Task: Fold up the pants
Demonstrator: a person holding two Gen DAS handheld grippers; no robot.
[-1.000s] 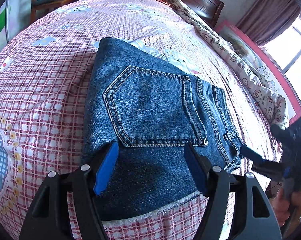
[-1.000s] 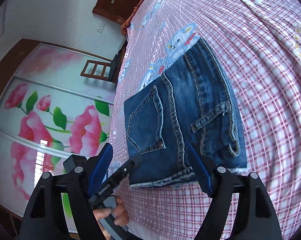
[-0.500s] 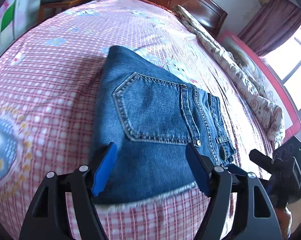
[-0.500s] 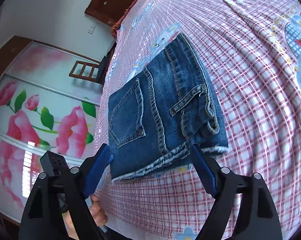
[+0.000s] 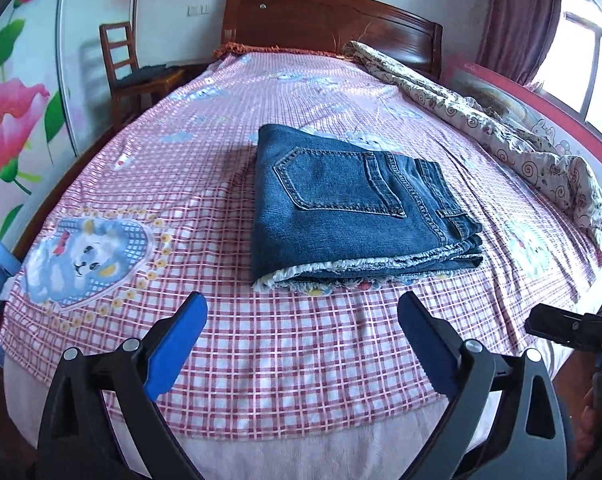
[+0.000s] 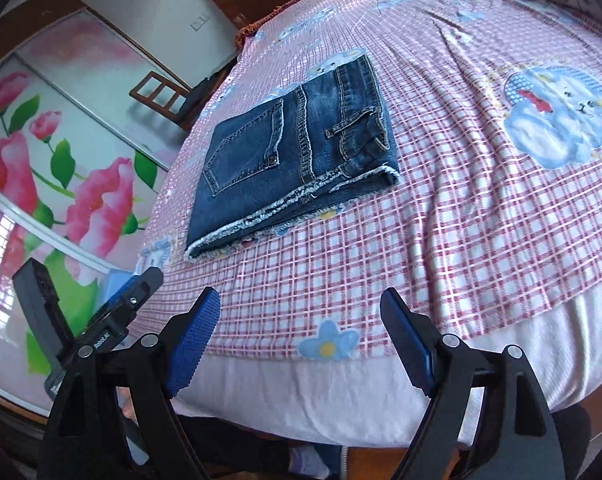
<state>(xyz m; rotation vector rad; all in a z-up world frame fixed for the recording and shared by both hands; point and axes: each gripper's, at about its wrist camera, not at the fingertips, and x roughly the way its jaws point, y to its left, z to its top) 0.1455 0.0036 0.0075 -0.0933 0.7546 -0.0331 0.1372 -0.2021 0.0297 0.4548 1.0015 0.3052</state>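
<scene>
Both my left gripper [image 5: 301, 344] and right gripper [image 6: 299, 338] are hanging wide open and empty while the folded pants [image 5: 353, 204], thick floppy denim best grabbed at the frayed hem, are sitting mid-bed [image 5: 261, 360] near the foot edge.

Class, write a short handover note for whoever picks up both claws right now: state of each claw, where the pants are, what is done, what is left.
Left claw: open, empty, above the near edge of the bed.
Right claw: open, empty, also clear of the cloth.
The blue denim pants lie folded into a compact rectangle on the pink checked bedsheet, back pocket up, frayed hems towards you.
Done: the folding looks complete.
Left: probably nothing; perhaps square the frayed edge.
</scene>
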